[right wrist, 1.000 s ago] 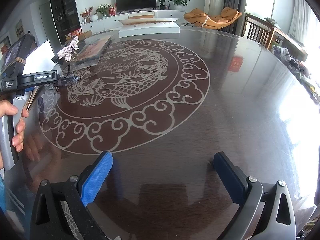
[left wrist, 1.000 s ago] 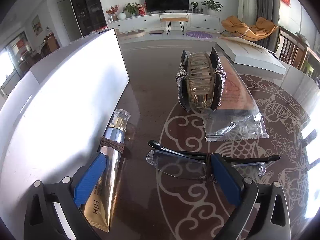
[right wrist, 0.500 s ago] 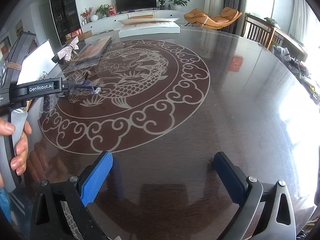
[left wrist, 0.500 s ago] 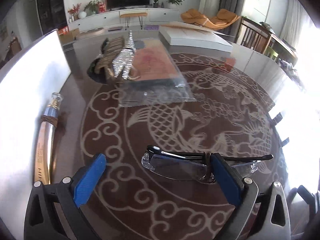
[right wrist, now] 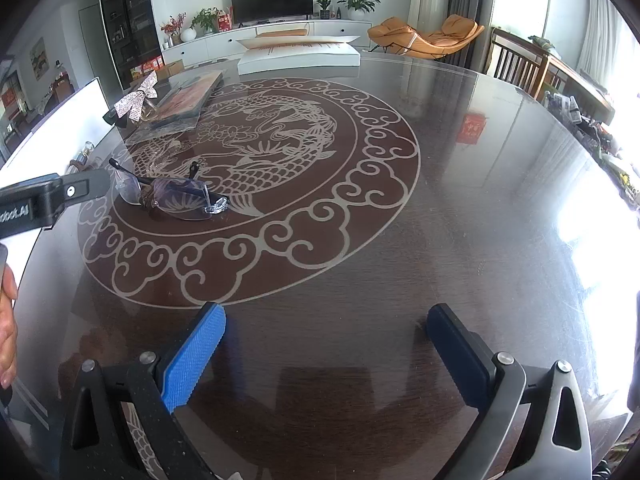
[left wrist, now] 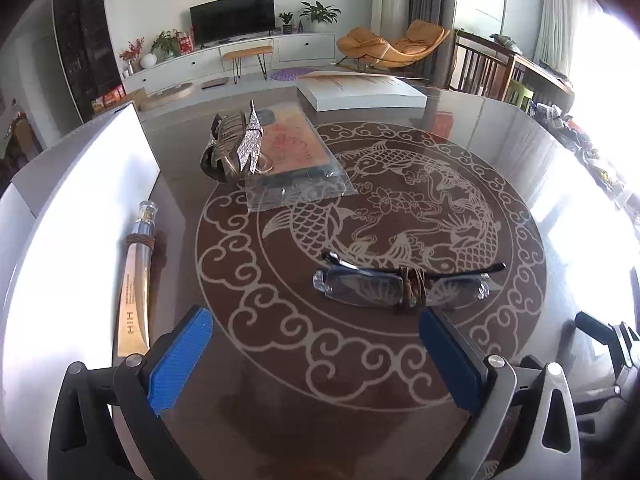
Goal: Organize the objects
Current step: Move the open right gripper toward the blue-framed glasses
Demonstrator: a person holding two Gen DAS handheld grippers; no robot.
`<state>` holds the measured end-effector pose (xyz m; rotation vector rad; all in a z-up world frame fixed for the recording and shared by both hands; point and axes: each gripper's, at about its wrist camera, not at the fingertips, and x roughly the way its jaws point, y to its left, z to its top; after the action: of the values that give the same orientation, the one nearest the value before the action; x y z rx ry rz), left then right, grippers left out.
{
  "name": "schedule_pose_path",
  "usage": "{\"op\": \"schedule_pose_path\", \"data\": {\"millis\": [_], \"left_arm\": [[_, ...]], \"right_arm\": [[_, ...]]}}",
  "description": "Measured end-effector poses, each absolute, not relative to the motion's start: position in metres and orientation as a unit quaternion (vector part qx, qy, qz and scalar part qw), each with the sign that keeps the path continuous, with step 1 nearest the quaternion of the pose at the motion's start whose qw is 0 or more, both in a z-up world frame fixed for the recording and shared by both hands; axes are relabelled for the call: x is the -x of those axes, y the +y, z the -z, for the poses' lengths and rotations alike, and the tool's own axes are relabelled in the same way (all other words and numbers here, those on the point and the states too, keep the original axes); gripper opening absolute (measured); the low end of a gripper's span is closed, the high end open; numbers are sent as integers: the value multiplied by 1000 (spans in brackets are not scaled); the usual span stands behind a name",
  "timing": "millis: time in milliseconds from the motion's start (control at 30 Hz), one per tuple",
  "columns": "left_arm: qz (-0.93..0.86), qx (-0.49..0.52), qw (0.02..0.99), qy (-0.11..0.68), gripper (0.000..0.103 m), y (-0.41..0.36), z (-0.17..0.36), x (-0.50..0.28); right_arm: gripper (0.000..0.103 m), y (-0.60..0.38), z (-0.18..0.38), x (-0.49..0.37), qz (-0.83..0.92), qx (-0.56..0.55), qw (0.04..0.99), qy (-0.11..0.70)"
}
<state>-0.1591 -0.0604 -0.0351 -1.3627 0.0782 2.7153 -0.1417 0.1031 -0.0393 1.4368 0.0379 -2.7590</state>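
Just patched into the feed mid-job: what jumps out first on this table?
The folded glasses with a brown band around the bridge lie on the carp pattern of the dark table, just ahead of the open left gripper. Farther back, a rhinestone hair claw rests on the near-left corner of a clear plastic packet. A gold tube lies along the white box at the left.

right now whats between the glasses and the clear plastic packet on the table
Nothing but bare tabletop with its fish inlay. The left wrist view shows the stretch from the glasses to the clear plastic packet with no object on it.
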Motion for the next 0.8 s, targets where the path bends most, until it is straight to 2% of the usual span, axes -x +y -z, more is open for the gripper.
{"op": "schedule_pose_path", "data": {"millis": [333,800], "left_arm": [[-884,464,53,35,103,-72,54,110],[-879,474,50,28,103,-85,76,106]], "right_arm": [[101,104,39,141,887,-462,15,13],[101,103,39,142,887,-462,15,13]]}}
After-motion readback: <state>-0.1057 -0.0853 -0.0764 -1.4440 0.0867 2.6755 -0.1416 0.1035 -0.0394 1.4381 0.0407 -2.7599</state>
